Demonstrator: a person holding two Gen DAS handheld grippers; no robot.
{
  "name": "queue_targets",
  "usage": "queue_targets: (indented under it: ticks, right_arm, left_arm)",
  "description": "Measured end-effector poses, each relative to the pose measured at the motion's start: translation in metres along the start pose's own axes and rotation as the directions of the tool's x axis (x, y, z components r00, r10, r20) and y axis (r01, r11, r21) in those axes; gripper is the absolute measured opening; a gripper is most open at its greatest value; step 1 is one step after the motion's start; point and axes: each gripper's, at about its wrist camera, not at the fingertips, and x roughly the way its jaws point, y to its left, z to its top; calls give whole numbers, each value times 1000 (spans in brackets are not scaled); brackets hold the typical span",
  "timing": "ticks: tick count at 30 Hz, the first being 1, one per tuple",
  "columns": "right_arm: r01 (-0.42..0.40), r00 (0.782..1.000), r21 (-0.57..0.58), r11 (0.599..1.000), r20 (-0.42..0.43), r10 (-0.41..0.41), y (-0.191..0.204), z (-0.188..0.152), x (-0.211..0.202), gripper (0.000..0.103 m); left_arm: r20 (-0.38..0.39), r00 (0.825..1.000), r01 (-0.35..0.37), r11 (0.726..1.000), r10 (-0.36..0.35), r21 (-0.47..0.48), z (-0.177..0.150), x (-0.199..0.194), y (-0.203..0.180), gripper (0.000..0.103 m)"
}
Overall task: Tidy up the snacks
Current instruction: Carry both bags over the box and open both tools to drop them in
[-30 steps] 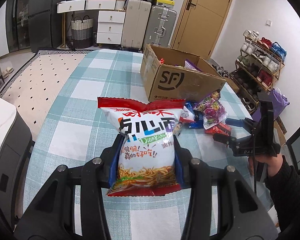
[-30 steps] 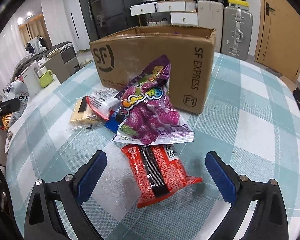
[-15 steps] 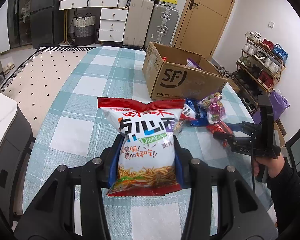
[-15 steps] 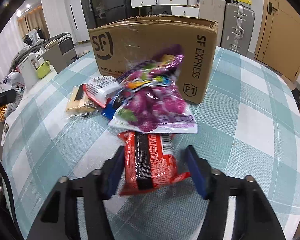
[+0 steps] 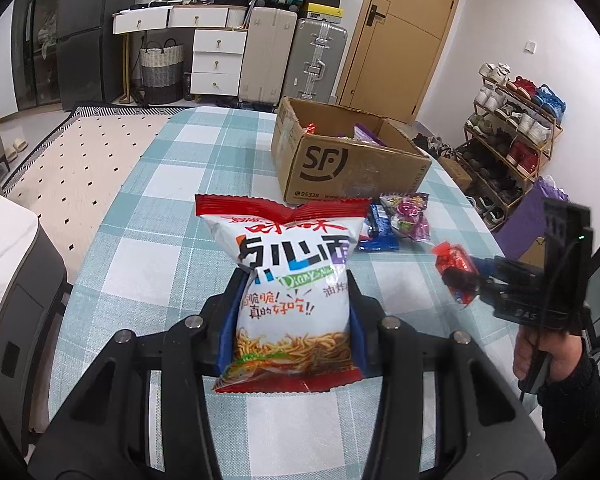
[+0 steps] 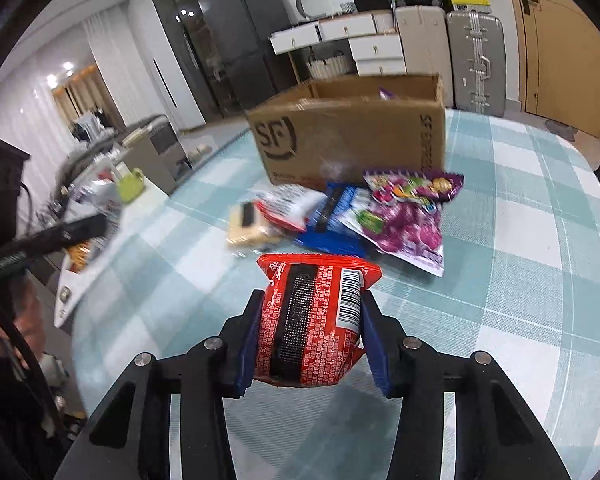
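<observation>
A table (image 5: 132,216) under a teal-and-white checked cloth carries everything, and the landmark on it is the open cardboard box (image 5: 348,160) printed with SF, which already has some wrappers showing above its rim. On the near side of the box, well apart from it, the left gripper (image 5: 292,316) is clamped on a large white noodle-snack bag (image 5: 288,280) with a red top seal, holding it upright above the cloth, its blue pads pressed into both sides. Just in front of the box a small heap of snacks lies on the cloth: a purple candy bag (image 6: 408,216) touching the box's lower front corner, a blue packet (image 6: 336,220) partly beneath it, a red-and-white packet (image 6: 288,208), and a pale yellow wafer pack (image 6: 248,232) farthest out (this part of the right wrist view is blurred). Nearer than that heap, clear of the cloth, the right gripper (image 6: 312,320) has just been closing its jaws and now pinches a small red packet (image 6: 316,312), barcode side up. A person's hand (image 5: 540,356) in a dark sleeve grips its handle.
</observation>
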Motion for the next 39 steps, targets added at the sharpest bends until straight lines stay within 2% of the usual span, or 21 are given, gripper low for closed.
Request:
queue_targets:
  ticks: [9, 21, 27, 32, 39]
  right_arm:
    - [-57, 982, -12, 998, 181, 58, 50, 10, -64, 46]
    - [-47, 962, -38, 998, 266, 56, 88, 18, -109, 46]
    - [-26, 952, -94, 995, 301, 53, 100, 36, -122, 46]
    - [-37, 944, -97, 995, 322, 66, 97, 58, -122, 46]
    - [-17, 948, -130, 991, 313, 57, 87, 113, -119, 46]
  left_arm:
    - [30, 999, 32, 999, -33, 35, -3, -21, -19, 42]
    - [71, 994, 75, 995, -80, 61, 14, -42, -30, 42]
    - [105, 991, 74, 994, -82, 79, 38, -49, -35, 42]
    - [106, 989, 91, 993, -100, 81, 65, -43, -34, 42]
    - [118, 989, 79, 995, -86, 63, 124, -32, -22, 42]
